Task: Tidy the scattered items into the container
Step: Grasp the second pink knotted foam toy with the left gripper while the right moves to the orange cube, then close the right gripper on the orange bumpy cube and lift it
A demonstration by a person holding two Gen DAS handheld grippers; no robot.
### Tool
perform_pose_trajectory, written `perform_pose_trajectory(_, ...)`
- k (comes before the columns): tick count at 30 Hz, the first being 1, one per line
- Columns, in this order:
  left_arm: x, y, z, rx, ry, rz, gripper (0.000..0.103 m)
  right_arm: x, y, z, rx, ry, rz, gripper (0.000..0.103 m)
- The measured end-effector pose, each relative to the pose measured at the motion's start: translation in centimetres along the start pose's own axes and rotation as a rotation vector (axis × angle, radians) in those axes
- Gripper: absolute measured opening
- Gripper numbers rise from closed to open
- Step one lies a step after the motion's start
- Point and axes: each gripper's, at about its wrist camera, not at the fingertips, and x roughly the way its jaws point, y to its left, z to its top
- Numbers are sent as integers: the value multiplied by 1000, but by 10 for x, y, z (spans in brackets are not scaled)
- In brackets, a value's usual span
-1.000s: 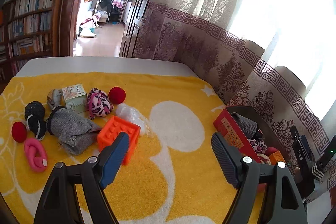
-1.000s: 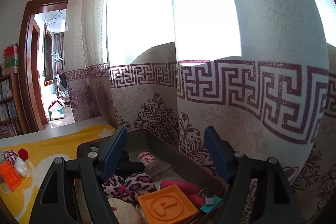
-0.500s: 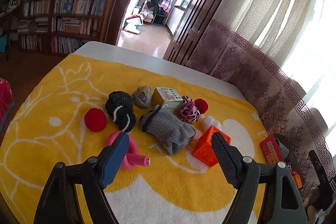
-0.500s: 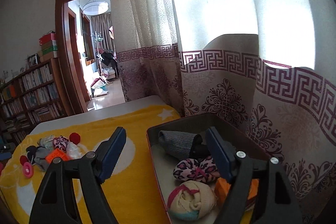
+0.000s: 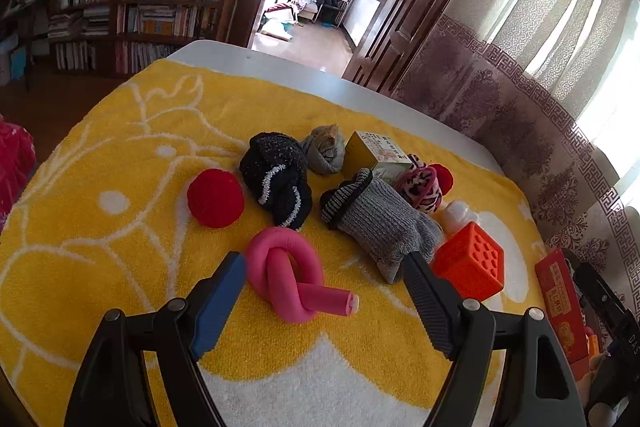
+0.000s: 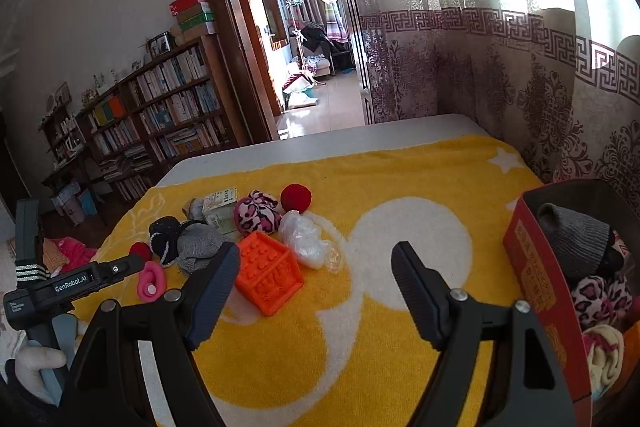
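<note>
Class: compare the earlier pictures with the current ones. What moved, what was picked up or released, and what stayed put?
The right gripper swung from over the red box toward the scattered pile; the left gripper closed in on the pink foam knot. Both jaws are open and empty; nothing was grasped or released. The items lie unmoved on the yellow towel.

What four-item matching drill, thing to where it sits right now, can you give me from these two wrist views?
Things:
1. pink knotted tube
2. orange cube
3. grey sock roll
4. red pompom

Places:
A. inside the red box
B. beside the clear plastic bag
C. just ahead, between the left gripper fingers
D. left of the black sock bundle

Pairs: 1-C, 2-B, 3-A, 4-D
</note>
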Motion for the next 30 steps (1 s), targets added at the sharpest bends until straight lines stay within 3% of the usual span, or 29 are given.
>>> perform_pose_trajectory(8,34,-10,-9,95,76,94,82,17,-10,-17,31,54,-7,81)
perform_pose_trajectory(12,38,-13,-11,119,59,127,82,15,-10,-17,42,45,8,81)
perform_pose_trajectory(13,38,-13,-11,116,57,131,80,16,-9,-18,43,47,9,81)
perform_pose_trajectory(14,36,-11,-10,108,50,136,69,16,-9,-18,42,49,9,81)
perform_pose_trajectory(18,30,0,-9,64,34,120,49,20,-7,-22,37,69,28,81)
perform_pose_trajectory(30,16,-6,-17,106,15,90,49,27,-12,-26,68,87,29,81)
